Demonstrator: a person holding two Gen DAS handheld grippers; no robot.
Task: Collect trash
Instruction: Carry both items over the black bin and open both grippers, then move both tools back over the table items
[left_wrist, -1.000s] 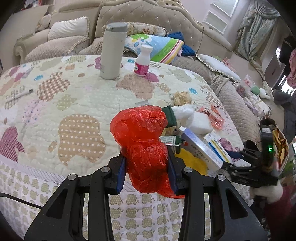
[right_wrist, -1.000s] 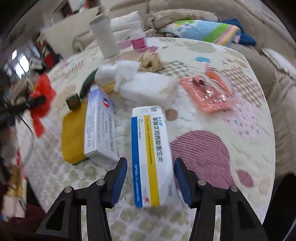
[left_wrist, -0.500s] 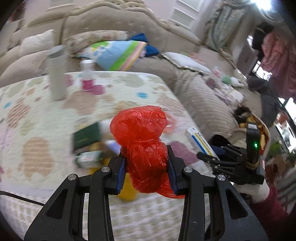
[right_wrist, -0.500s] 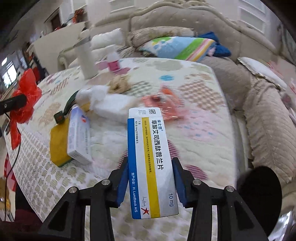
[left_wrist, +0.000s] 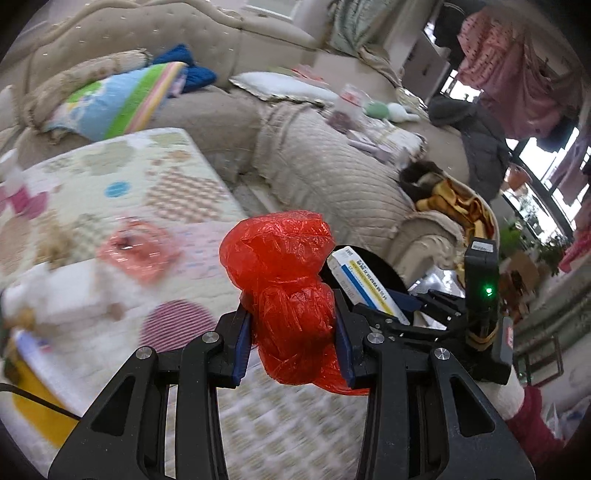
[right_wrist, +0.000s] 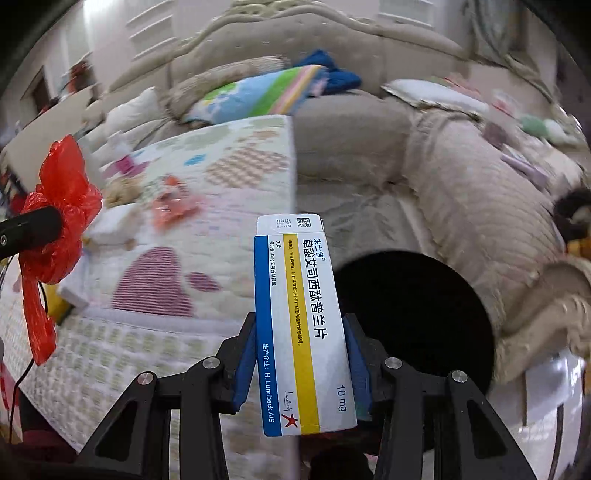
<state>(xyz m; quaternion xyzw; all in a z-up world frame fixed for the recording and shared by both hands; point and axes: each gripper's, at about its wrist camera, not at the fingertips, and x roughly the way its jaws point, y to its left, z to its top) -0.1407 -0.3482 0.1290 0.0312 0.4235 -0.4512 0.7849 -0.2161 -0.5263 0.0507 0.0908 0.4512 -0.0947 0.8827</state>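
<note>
A quilted counter (left_wrist: 122, 236) with a beige sofa behind fills the left wrist view; the left gripper (left_wrist: 293, 332) is clamped on a crumpled red plastic bag (left_wrist: 284, 280), carried off the counter's right edge toward the bin. In the right wrist view, the right gripper (right_wrist: 301, 354) pinches a medicine box (right_wrist: 301, 325) upright, near-left of the black bin (right_wrist: 417, 314), likely so it can drop in.

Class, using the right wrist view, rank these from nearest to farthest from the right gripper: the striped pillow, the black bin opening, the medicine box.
1. Medicine box: clamped in the jaws of the right gripper.
2. Black bin opening: just right of the box, beside the table edge.
3. Striped pillow: far back on the sofa, upper centre.
</note>
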